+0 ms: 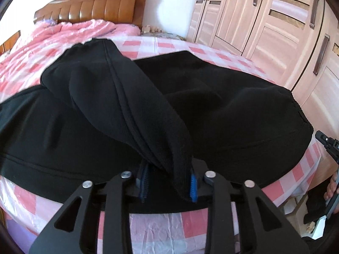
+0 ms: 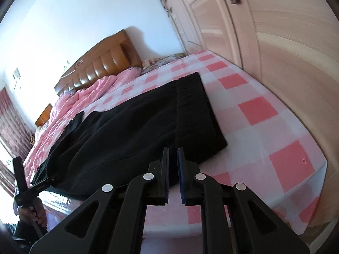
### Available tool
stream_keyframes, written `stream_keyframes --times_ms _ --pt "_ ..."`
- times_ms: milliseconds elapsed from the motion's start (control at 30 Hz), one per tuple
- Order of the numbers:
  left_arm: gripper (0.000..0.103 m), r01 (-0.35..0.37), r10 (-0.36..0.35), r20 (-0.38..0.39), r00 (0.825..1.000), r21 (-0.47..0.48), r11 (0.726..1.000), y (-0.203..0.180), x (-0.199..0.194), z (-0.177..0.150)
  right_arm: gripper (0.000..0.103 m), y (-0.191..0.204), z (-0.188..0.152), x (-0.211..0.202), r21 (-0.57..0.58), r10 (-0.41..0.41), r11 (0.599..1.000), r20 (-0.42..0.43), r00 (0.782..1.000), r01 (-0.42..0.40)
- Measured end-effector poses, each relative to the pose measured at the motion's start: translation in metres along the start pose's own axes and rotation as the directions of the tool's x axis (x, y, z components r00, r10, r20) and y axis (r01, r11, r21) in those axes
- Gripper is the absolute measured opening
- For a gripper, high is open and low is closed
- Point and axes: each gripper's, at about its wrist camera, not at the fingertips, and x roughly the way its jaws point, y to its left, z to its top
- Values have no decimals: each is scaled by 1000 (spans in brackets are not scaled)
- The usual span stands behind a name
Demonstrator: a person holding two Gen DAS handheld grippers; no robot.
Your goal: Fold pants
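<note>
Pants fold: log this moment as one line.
left gripper: shut on pants leg, lifted | right gripper: narrowly open, empty, near waistband | pants on checkered bed

A checked sheet [image 2: 254,110] is covering the bed ahead of the tongs, a pink quilt [image 1: 70,31] is lying beyond, a headboard [image 1: 93,4] is standing behind, wardrobe doors [image 1: 264,21] rightward.

Left gripper [image 1: 169,182] clamping black pants [image 1: 131,97] leg, checkered bed [image 1: 211,48]

The pants [image 1: 211,110] lie across the bed [image 2: 264,110], headboard [image 1: 95,6] behind, wardrobe [image 1: 264,21] to the right.
</note>
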Motion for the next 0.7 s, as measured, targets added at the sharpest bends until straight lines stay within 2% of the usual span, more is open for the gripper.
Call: stream_keyframes --times_ms 100,267,367,533,633,700 --pt "40 1 -1 3 1000 -3 1000 1 0 -2 14 2 -13 10 17 7 1000 -53 999 -6" --pt "54 13 -13 -2 1000 19 1000 -4 3 -4 14 -5 -28 21 81 22 997 -82 996 -16" --pt "57 13 -13 0 1000 24 1000 -5 3 -5 14 -3 -29 23 82 37 996 -96 995 -29" --pt "60 12 -12 5 1000 29 1000 -7 3 -6 15 -4 -28 19 122 99 988 -63 993 -91" --pt "61 11 -11 6 1000 32 999 -8 3 -6 16 -4 -29 24 123 110 988 -96 989 -98" --pt "61 12 -12 7 1000 34 999 -8 3 -6 16 -9 -28 20 167 141 978 -66 988 -128"
